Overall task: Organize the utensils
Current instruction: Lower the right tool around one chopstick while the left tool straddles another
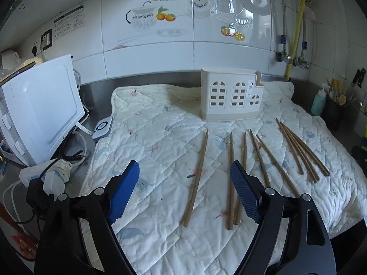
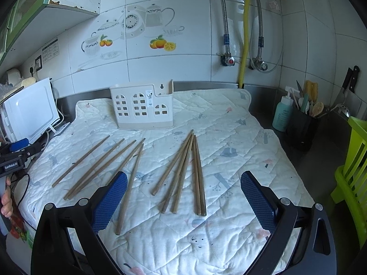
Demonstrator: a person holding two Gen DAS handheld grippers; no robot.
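Over a steel worktop [image 1: 96,87] padded with a quilted mat [image 1: 160,137], we hold our left hand-held gripper [image 1: 184,171] spread above the leftmost wooden chopsticks [image 1: 196,178], its blue pads touching none. Our right hand-held gripper [image 2: 183,181] hangs spread over a second cluster of chopsticks [image 2: 181,171]. All sticks lie loose on the mat, in front of the cream utensil holder [image 1: 230,95], which stands upright near the tiled wall [image 1: 149,52]. A white appliance [image 1: 39,105] sits at the left.

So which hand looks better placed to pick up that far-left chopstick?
Probably left: the left hand-held gripper has that chopstick between its open pads; the right hand-held gripper faces the other cluster.
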